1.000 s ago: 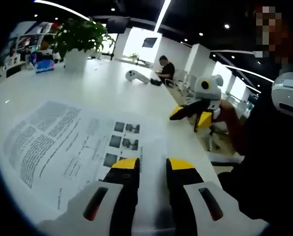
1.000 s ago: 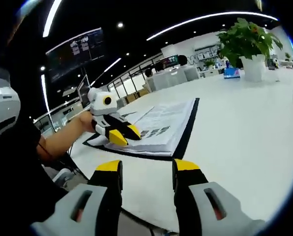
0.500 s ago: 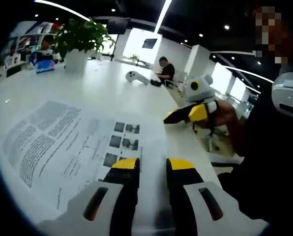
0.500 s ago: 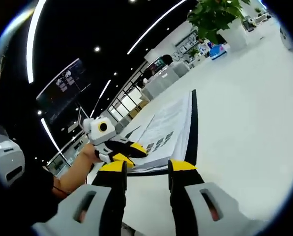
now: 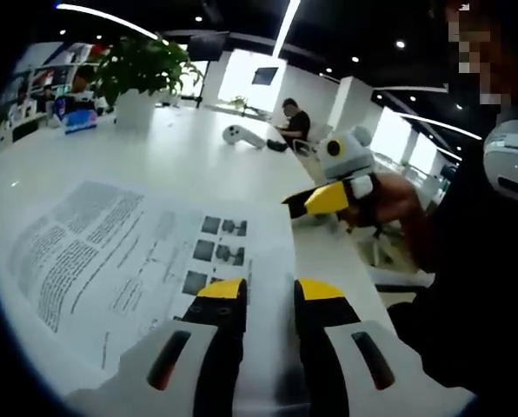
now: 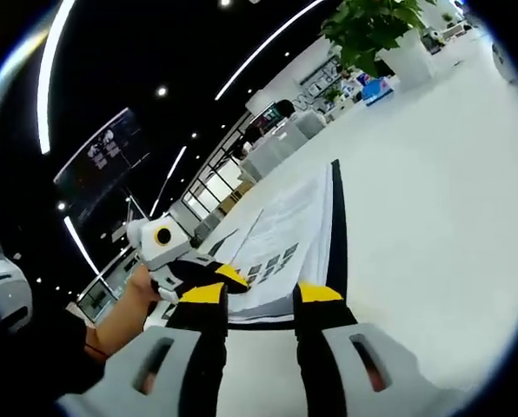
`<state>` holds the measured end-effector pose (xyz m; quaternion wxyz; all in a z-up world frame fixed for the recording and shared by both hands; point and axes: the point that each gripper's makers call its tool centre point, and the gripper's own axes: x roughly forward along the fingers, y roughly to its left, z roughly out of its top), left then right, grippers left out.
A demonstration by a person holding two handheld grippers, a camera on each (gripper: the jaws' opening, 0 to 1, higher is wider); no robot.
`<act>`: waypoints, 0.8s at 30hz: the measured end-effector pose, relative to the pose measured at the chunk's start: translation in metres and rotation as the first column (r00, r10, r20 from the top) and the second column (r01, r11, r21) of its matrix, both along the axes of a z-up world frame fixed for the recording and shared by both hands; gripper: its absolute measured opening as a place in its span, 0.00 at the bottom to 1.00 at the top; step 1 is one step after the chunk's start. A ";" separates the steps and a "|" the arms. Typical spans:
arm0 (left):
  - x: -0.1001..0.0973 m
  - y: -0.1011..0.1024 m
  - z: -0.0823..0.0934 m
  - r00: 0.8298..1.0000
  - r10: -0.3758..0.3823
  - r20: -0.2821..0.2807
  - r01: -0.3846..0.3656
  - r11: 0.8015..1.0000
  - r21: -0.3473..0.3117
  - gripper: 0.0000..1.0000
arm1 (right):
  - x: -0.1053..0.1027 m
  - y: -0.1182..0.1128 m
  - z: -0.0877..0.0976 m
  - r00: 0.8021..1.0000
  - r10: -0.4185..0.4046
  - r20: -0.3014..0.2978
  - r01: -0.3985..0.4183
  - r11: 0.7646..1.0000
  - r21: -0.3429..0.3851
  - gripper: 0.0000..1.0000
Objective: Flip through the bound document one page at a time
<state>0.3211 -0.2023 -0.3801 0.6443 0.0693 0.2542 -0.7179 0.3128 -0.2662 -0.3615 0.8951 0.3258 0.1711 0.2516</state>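
Scanning from the left of my left gripper view: a potted plant (image 5: 137,74) stands at the far end of the white tabletop (image 5: 181,161), a small white object (image 5: 242,135) lies beyond the middle, and a seated person (image 5: 292,123) is at the far edge. Item, the bound document (image 5: 146,256): open flat on the tabletop, printed page up, directly under and ahead of my left gripper (image 5: 263,291), whose jaws stand a narrow gap apart over the page's near right corner, holding nothing I can make out; whether they touch the paper I cannot tell. Item, my right gripper (image 5: 307,201): coming in from the right, tips just off the document's right edge, aimed toward it. In the right gripper view, the document (image 6: 285,243) runs lengthwise away from me, its dark backing showing as a strip along the right side; my right gripper (image 6: 259,294) holds its jaws narrowly parted and empty, near the close corner. Judgement: the right-hand edge is the free one, and my right gripper is the nearer to lift it.
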 end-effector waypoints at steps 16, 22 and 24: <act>-0.001 0.001 -0.001 0.998 0.022 0.061 -0.022 1.000 0.000 0.25 | 0.018 0.004 -0.008 0.996 -0.084 0.014 0.085 0.980 -0.179 0.24; 0.000 0.001 -0.001 0.997 0.030 0.069 -0.029 1.000 -0.006 0.25 | 0.021 0.003 -0.012 0.996 -0.080 0.035 0.086 0.961 -0.262 0.19; -0.001 0.001 -0.001 0.997 0.032 0.073 -0.032 0.999 -0.005 0.25 | 0.020 0.004 -0.014 0.997 -0.072 0.032 0.078 0.948 -0.309 0.20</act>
